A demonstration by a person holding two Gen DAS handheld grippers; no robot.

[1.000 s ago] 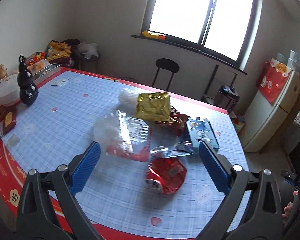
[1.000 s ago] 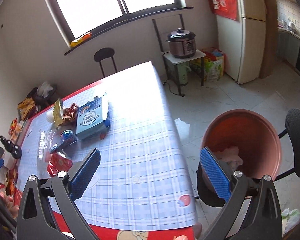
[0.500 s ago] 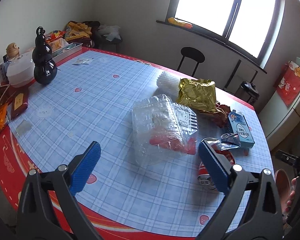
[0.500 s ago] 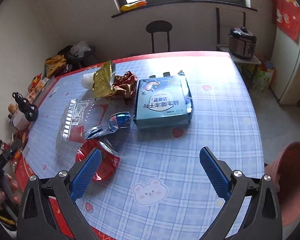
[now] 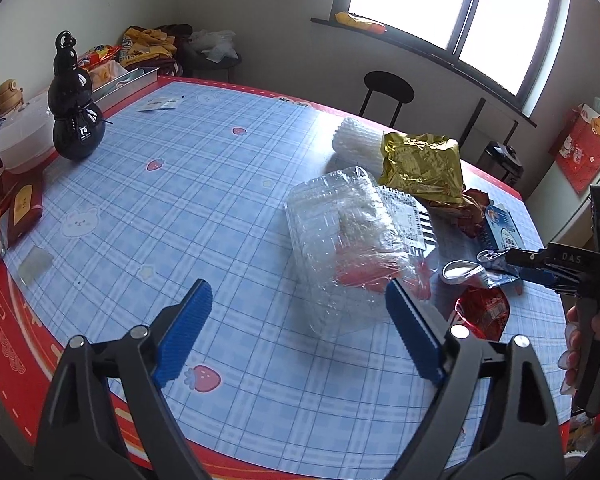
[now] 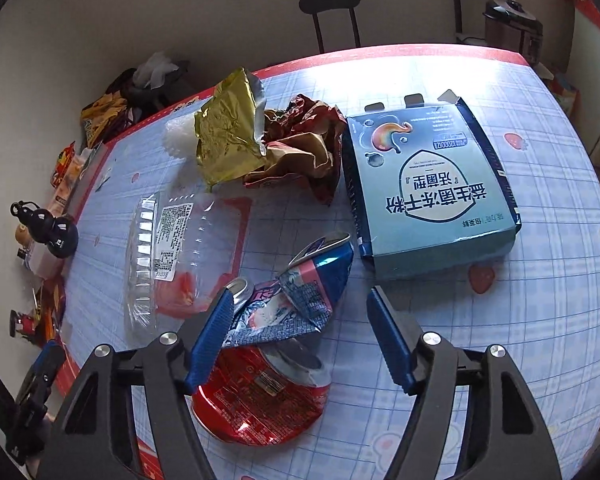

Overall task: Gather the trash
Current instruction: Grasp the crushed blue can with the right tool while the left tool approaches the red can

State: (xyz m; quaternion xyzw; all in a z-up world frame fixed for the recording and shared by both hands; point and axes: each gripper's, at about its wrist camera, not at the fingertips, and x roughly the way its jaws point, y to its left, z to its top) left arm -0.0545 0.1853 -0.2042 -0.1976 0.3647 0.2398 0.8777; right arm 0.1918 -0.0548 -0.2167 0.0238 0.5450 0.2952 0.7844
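Note:
Trash lies on the blue checked table [image 5: 204,200]. A clear plastic clamshell [image 5: 352,240] sits just ahead of my open, empty left gripper [image 5: 300,332]. My right gripper [image 6: 300,336] is open and straddles a crushed blue can [image 6: 300,292], above a crushed red can [image 6: 260,396]. Its left finger touches the blue can's silver end. Beyond lie a light blue carton [image 6: 428,188], a gold foil bag [image 6: 228,136] and a crumpled red-brown wrapper [image 6: 300,148]. The right gripper also shows in the left wrist view [image 5: 540,268].
A black gourd bottle [image 5: 74,104] and a white container [image 5: 24,136] stand at the table's far left edge, with snack packs behind them. A white foam sleeve [image 5: 356,144] lies behind the gold bag. A black stool [image 5: 388,88] stands beyond the table.
My right gripper swung from the orange bin to the table and came down around the blue can. My left gripper moved left and closer to the clamshell.

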